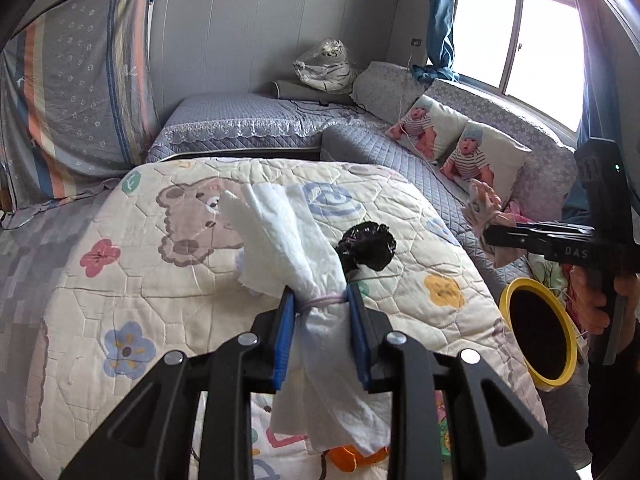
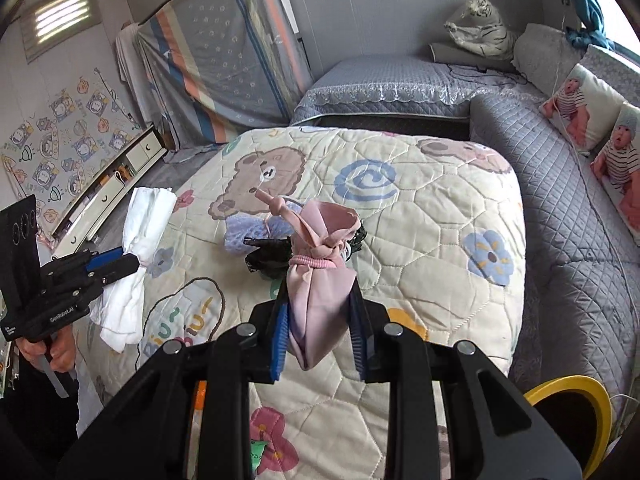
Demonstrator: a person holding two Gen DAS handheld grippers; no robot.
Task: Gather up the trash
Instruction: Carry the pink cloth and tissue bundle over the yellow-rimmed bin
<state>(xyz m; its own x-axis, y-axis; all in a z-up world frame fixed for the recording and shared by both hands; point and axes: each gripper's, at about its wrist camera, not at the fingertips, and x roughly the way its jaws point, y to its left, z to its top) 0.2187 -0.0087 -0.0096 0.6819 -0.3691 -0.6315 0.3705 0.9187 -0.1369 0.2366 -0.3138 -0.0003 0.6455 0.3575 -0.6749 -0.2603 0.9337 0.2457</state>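
My left gripper (image 1: pixel 320 296) is shut on a white cloth bundle (image 1: pixel 288 236) tied with a band and holds it above the cartoon quilt (image 1: pixel 140 280); it also shows in the right wrist view (image 2: pixel 138 240). My right gripper (image 2: pixel 318 312) is shut on a pink cloth bundle (image 2: pixel 320 264) tied with a pink band; it also shows in the left wrist view (image 1: pixel 486 208). A black bundle (image 1: pixel 366 246) lies on the quilt beyond the white one. A black lace bundle (image 2: pixel 268 258) and a blue bundle (image 2: pixel 244 232) lie behind the pink one. A yellow-rimmed bin (image 1: pixel 536 332) stands at the quilt's right edge.
A grey sofa (image 2: pixel 568 200) with baby-print cushions (image 1: pixel 476 152) runs along the right. A grey bed (image 1: pixel 240 120) with a plush tiger (image 1: pixel 324 66) is behind. A draped striped sheet (image 1: pixel 80 92) stands at left. An orange item (image 1: pixel 348 456) lies below my left gripper.
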